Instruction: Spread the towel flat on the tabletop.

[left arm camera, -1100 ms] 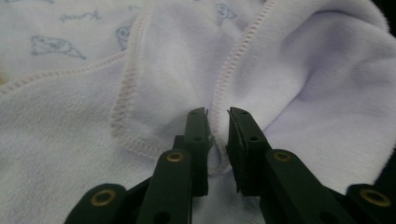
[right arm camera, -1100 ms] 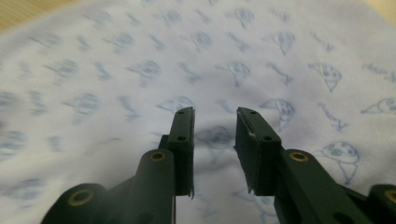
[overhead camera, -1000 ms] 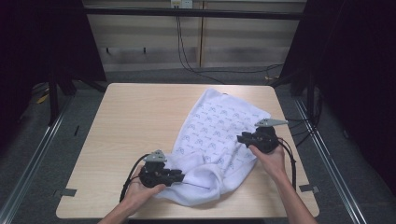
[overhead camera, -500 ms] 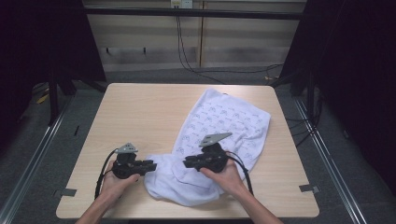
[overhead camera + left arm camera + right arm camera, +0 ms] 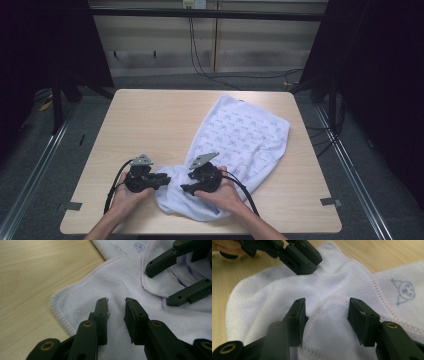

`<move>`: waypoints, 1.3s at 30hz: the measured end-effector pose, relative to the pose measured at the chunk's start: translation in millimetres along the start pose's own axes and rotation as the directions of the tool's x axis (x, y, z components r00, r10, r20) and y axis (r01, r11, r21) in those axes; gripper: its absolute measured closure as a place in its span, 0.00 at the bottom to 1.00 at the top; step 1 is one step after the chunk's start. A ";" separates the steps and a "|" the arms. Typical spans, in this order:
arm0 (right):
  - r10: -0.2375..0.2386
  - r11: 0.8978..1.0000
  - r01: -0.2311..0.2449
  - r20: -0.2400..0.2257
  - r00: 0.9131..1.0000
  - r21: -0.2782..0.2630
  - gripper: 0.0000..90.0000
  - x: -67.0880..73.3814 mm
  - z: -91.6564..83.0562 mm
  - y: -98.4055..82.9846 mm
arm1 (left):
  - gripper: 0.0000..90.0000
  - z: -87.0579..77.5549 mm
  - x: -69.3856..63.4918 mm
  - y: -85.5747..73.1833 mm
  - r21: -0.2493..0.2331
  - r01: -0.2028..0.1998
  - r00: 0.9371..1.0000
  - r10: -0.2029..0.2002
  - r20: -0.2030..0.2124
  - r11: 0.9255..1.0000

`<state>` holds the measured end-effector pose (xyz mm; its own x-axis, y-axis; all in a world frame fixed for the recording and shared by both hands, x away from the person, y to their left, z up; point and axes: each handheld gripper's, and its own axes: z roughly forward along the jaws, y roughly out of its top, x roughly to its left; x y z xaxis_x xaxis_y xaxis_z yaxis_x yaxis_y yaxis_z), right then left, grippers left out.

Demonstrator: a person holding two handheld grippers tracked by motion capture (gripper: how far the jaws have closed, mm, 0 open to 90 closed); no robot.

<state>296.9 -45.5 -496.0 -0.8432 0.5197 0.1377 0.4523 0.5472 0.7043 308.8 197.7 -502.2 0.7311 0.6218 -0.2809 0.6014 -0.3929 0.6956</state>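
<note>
White terry cloth with a stitched hem, a towel (image 5: pixel 235 145), lies at the lower middle of the high view, its bunched near end close to the front edge of the wooden table (image 5: pixel 150 120). At the lower left of that view the left gripper (image 5: pixel 162 180) rests at this bunched end; in the left gripper view its jaws stand slightly apart over the cloth with no fold pressed between the pads, so it is open. Just to its right, the right gripper (image 5: pixel 187 189) points toward the left one, both hands low in the frame. In the right gripper view its jaws have just been opening and now stand wide, with a pink-stitched hem (image 5: pixel 322 307) lying between them but not pinched. Farther back, the towel runs diagonally to the upper right of the table, flat there, showing small printed blue figures (image 5: pixel 403 291). Behind the table, cables (image 5: pixel 200 55) hang along the wall.
</note>
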 end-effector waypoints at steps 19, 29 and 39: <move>0.193 0.959 -0.194 -0.025 0.981 -0.207 0.96 -33.2 -89.2 -25.0 | 0.79 -0.9 -1.2 -0.3 0.004 -0.008 1.000 0.008 -0.012 1.000; 0.293 0.906 -0.236 0.117 0.949 -0.351 0.96 -53.9 -199.8 -89.7 | 0.77 2.0 -7.7 0.8 0.005 -0.039 0.999 0.039 -0.014 0.999; 0.389 0.890 -0.321 0.169 0.906 -0.324 0.97 -59.5 -215.2 -144.6 | 0.65 -7.7 5.9 13.4 -0.106 0.031 0.999 -0.032 -0.007 0.994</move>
<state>219.0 -296.8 -456.2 -0.5383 0.7947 0.2806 0.5791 0.1069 0.8082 318.7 201.3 -489.5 0.7092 0.6387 -0.2986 0.5866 -0.2996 0.7524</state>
